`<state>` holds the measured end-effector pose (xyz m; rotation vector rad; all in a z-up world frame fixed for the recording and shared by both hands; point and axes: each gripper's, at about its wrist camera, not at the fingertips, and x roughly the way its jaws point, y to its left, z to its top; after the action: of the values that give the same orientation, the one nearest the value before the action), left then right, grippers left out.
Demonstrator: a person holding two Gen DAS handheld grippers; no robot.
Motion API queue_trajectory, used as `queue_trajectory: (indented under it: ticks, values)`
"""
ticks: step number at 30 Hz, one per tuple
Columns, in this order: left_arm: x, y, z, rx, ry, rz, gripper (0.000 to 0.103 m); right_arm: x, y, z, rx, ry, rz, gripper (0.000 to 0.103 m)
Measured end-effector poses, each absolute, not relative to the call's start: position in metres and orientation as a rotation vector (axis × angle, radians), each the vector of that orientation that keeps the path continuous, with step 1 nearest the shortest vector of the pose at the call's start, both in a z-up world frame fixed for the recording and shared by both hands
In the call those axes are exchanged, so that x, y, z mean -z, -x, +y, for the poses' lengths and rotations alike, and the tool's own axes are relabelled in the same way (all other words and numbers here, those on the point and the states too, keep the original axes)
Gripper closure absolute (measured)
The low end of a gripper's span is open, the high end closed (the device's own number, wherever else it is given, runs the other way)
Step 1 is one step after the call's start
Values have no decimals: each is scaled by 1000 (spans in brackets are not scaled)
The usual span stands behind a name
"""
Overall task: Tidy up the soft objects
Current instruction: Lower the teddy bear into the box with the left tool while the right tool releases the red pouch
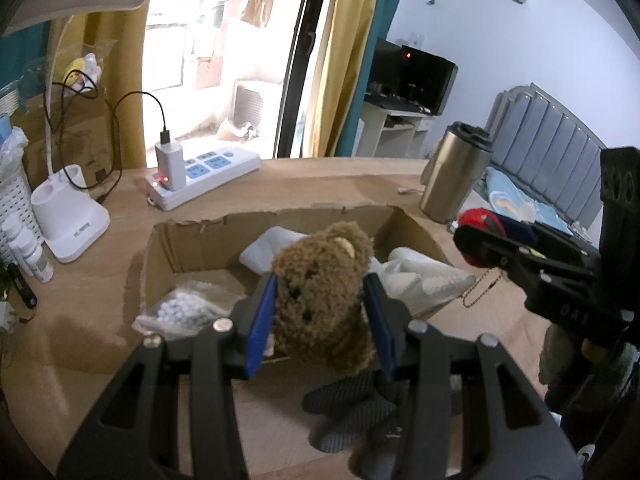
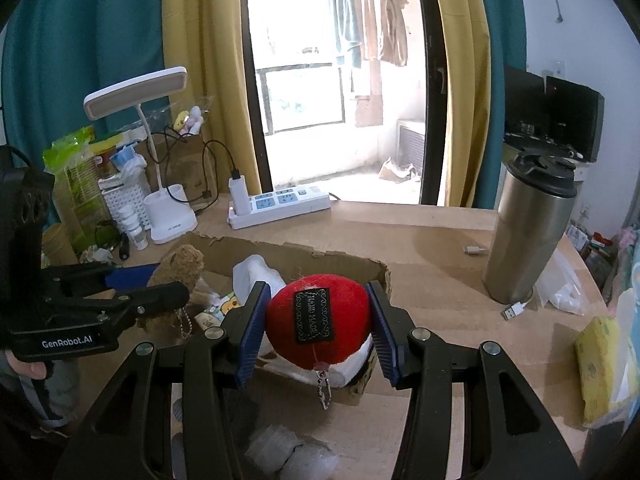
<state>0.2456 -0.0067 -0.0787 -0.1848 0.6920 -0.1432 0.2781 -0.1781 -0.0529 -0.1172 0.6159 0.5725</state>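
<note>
Left tongs (image 1: pixel 320 312) pinching teddy bear (image 1: pixel 320 280), over box (image 1: pixel 192 240)

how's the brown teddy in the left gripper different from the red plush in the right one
The brown teddy is shaggy and bear-shaped with a face; the red plush is smooth and rounded like an egg. The red plush carries a black sewn label, while the brown teddy shows none. The brown teddy wears grey fabric below; the red plush is bare felt. Both are clamped between blue-padded fingers, above the cardboard box, and both have a small ball chain.

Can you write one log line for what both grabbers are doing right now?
left gripper: shut on fuzzy brown teddy bear | right gripper: shut on round red felt plush | both over open cardboard box
</note>
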Motion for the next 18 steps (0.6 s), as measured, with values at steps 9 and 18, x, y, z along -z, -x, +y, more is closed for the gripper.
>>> queue_trajectory:
  ticks: [9, 18]
  values:
    - [82, -263, -17, 163, 178, 699, 58, 57, -289, -181, -579, 102, 620, 52]
    - [91, -282, -27, 178, 174, 725, 58, 62, -298, -182, -589, 86, 627, 52]
